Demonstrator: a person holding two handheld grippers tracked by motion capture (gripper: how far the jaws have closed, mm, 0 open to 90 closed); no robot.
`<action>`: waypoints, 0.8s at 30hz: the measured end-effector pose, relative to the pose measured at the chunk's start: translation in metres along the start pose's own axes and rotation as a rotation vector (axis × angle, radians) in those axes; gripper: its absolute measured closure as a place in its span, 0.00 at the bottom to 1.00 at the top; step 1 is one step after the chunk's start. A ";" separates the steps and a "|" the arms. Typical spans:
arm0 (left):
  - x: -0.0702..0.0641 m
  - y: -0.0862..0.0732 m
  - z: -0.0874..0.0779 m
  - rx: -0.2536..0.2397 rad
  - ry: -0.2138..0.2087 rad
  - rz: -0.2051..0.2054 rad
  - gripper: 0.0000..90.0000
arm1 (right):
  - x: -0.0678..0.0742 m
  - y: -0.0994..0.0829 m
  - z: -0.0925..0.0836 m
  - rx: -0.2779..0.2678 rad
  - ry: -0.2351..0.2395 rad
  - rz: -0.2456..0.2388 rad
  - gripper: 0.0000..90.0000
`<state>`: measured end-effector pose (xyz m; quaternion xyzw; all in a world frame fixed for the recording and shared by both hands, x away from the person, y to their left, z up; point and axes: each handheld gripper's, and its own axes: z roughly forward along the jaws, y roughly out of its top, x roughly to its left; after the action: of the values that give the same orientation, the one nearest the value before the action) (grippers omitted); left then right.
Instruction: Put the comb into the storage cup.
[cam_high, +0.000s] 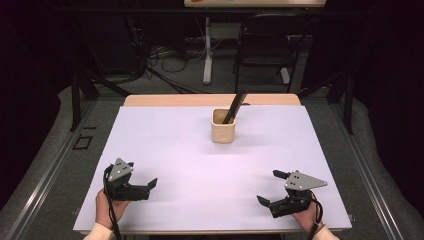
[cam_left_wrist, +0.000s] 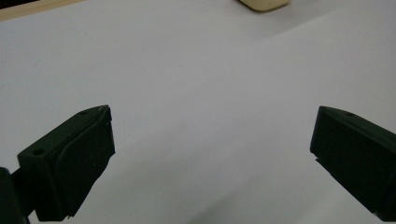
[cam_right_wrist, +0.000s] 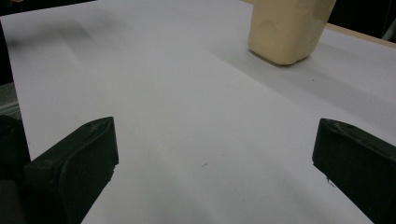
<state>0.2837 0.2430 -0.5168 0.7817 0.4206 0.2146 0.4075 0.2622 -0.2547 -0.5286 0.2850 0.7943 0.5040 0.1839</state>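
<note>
A cream square cup (cam_high: 223, 127) stands on the white table top (cam_high: 200, 165), toward the back and a little right of centre. A dark flat stick (cam_high: 236, 104) leans out of it to the upper right. My left gripper (cam_high: 143, 175) rests near the front left in a hand, open with nothing between its jaws. My right gripper (cam_high: 268, 186) is at the front right, also open and holding nothing. In the left gripper view, the gripper (cam_left_wrist: 212, 135) faces bare table, with the cup's base (cam_left_wrist: 264, 3) at the top edge. In the right gripper view, the gripper (cam_right_wrist: 215, 144) faces the cup (cam_right_wrist: 287, 28) far ahead to the right.
The table's wooden back edge (cam_high: 210, 99) shows beyond the white sheet. Behind the table are a black chair (cam_high: 265, 47), a white desk leg (cam_high: 207, 50) and cables on the floor. Metal rails run along both sides of the table.
</note>
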 end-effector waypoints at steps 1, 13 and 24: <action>0.000 -0.002 -0.001 -0.001 0.002 -0.002 0.00 | 0.000 0.000 0.000 0.001 0.001 0.001 0.00; -0.003 -0.024 -0.008 -0.001 0.004 -0.022 0.00 | 0.000 0.000 0.000 0.000 0.002 0.002 0.00; -0.008 -0.037 -0.015 -0.019 -0.026 0.011 0.00 | 0.000 0.000 0.000 0.003 0.002 0.004 0.00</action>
<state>0.2513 0.2550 -0.5378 0.7827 0.4091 0.2106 0.4190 0.2622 -0.2544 -0.5289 0.2863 0.7948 0.5033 0.1818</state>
